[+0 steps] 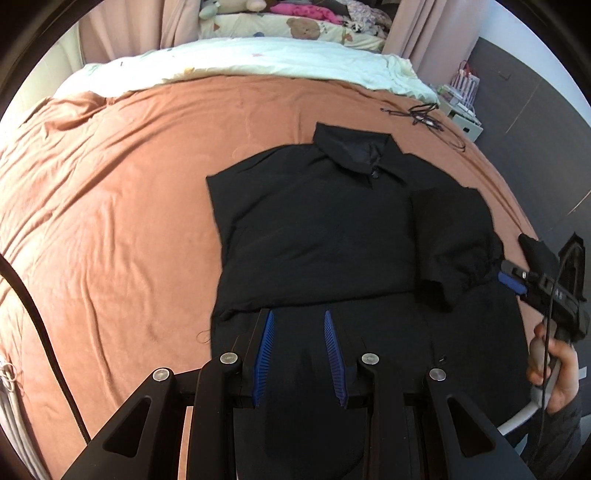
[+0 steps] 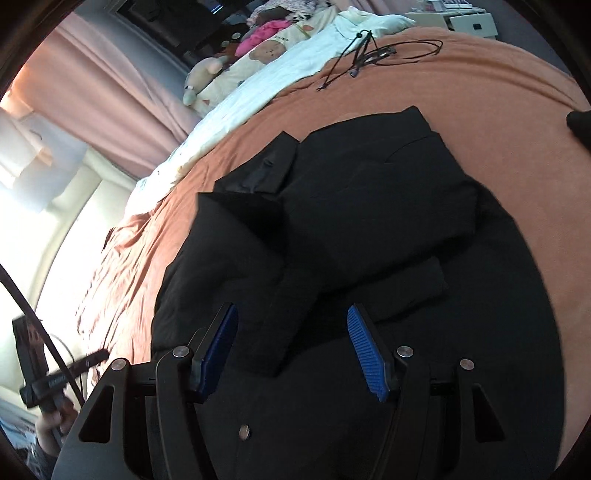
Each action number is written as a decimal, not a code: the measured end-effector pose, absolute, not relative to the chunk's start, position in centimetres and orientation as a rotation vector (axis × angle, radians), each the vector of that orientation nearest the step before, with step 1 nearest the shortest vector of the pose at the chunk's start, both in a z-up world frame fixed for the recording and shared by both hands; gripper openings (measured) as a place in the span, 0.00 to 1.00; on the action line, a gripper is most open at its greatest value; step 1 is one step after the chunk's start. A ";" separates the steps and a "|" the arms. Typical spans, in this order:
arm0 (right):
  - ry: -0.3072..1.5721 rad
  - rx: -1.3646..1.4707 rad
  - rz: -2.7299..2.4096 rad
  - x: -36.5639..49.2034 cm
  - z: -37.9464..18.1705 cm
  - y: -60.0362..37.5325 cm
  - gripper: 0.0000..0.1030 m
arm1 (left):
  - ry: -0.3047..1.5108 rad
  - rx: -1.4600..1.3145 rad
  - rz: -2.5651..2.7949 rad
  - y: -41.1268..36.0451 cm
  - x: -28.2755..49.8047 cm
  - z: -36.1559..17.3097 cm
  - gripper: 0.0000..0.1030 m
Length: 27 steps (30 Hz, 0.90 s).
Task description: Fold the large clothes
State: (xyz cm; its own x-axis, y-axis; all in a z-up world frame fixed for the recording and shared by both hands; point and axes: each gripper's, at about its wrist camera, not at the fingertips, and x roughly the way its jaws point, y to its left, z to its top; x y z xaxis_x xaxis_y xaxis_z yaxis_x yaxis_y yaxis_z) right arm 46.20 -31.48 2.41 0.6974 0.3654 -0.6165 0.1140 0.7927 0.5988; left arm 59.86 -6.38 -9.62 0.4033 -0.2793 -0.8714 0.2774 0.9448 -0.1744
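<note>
**benchguy:** ok so what's closest in the shot?

**foldnerd:** Both grippers, hovering over the near hem of the black jacket. The left gripper has its blue-padded jaws apart with nothing between them, just above the hem. The right gripper is spread wider, also holding nothing; in the left wrist view you can see it off the jacket's right side, next to the elastic cuff of the sleeve, with the person's hand around the handle.

**benchguy:** and the jacket itself?

**foldnerd:** Lying flat, front up, on the rust-orange bedspread, collar pointing away from the grippers. The left sleeve looks tucked in already, so that edge runs straight. The right sleeve is folded across the body, cuff near the hem.

**benchguy:** anything past it?

**foldnerd:** Beyond the collar, a tangle of black cable on the bedspread, then a white duvet, then plush toys and pink curtains.
</note>
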 end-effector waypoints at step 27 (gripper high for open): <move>0.797 0.367 0.524 50.8 7.4 -10.0 0.24 | 1.105 -0.056 -0.244 1.5 59.1 -9.7 0.29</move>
State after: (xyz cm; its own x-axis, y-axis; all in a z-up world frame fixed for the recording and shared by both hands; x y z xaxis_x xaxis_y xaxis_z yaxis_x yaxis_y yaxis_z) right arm 50.84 -10.04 7.38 0.5831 0.5715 -0.5773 -0.3034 0.8125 0.4979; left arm 59.10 1.47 -9.71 0.4256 -0.2229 -0.8770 0.1672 0.9719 -0.1659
